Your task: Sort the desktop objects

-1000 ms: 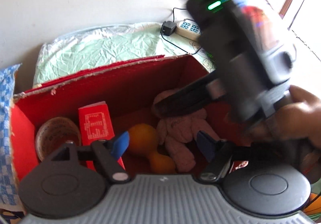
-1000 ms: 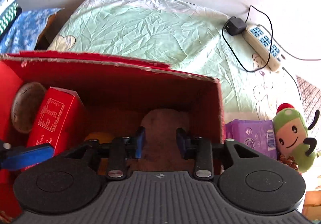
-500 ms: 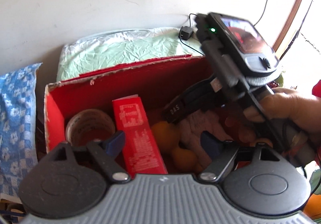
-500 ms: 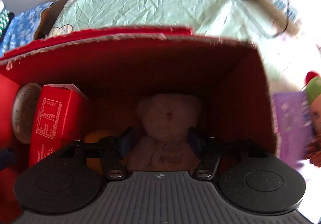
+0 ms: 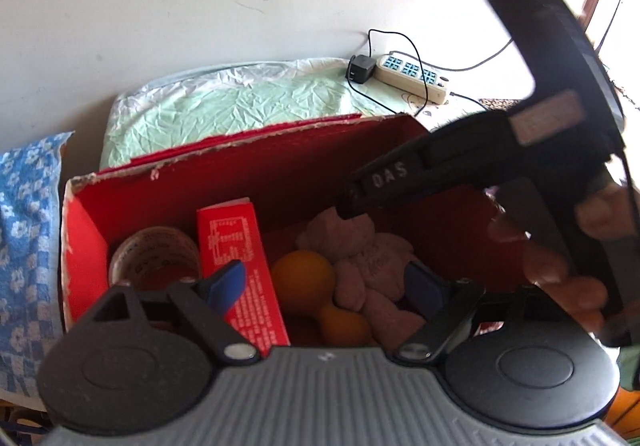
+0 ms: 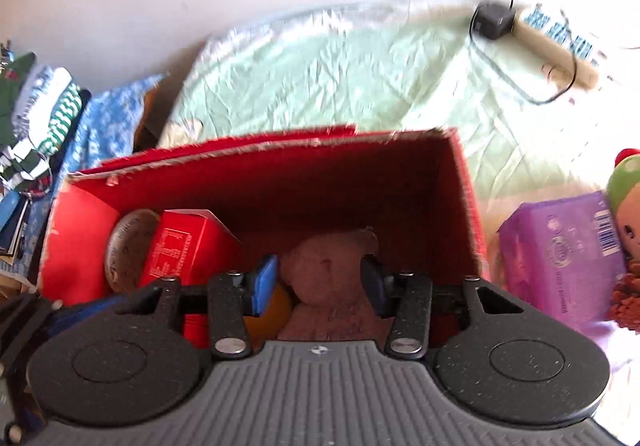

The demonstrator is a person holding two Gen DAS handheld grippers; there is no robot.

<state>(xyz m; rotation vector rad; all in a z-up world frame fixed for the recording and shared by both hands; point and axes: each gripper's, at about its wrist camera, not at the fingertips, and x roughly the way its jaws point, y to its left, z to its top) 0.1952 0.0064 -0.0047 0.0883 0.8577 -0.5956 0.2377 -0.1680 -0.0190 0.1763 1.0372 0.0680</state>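
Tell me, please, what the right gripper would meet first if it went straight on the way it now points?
Most likely the teddy bear in the red box: its head sits between the open right gripper fingers, though depth is hard to judge.

Home room: crumpled green sheet (image 6: 360, 74), power strip (image 5: 412, 77), folded clothes (image 6: 36, 118), plush toy (image 6: 628, 214) right of the gripper.

Crinkled pale green sheet (image 6: 328, 78) covering tabletop. Power strip (image 5: 412, 76) lying on sheet's far right corner, black adapter (image 5: 361, 67) plugged in. Blue floral cloth (image 5: 24, 214) hanging left of sheet; striped clothes (image 6: 36, 122) piling beyond.
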